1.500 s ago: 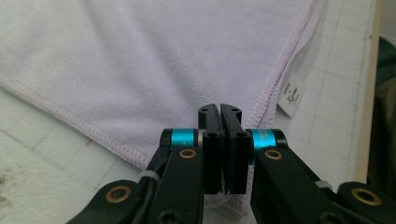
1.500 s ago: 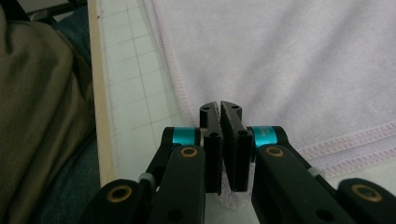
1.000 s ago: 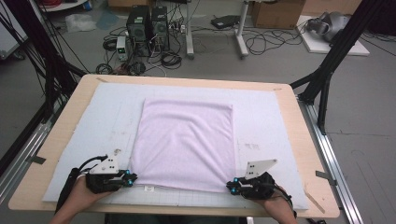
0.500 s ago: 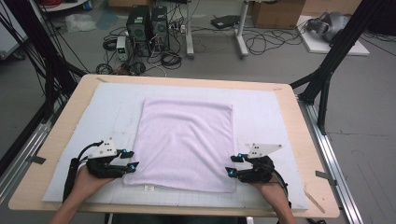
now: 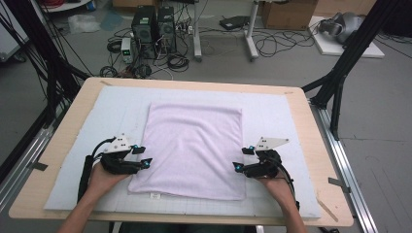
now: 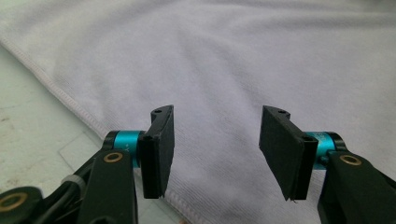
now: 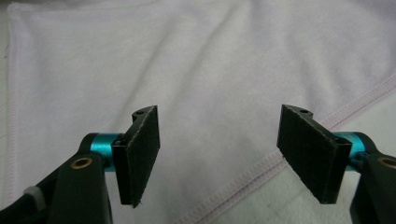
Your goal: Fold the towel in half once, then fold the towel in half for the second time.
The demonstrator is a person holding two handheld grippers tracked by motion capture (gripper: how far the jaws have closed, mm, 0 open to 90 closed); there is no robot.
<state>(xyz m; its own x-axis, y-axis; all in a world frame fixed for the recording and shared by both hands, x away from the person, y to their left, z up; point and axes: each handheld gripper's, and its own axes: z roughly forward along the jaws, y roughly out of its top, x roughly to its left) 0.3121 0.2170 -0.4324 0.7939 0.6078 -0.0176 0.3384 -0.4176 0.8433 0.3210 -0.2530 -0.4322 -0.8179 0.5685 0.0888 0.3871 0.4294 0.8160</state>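
Note:
A pale pink towel [image 5: 193, 145] lies flat in the middle of a white mat [image 5: 286, 121]. At the towel's left hem, my left gripper [image 5: 141, 156] points inward, open, with nothing between its black pads. The left gripper view has those jaws [image 6: 215, 140] spread over the pink towel [image 6: 224, 60] and its stitched hem. My right gripper [image 5: 241, 159] mirrors it at the right hem, also open. From the right gripper view, its jaws [image 7: 219, 149] straddle the towel's [image 7: 196, 60] stitched edge, holding nothing.
The mat rests on a wooden table [image 5: 316, 160]. Beyond the table's far edge the floor holds computer towers [image 5: 153, 24], tangled cables and cardboard boxes. Black frame legs [image 5: 340, 73] stand to either side of the table.
Both grippers have moved away from the towel's near corners, forward along its side edges. Their jaws have gone from shut at the corners to open.

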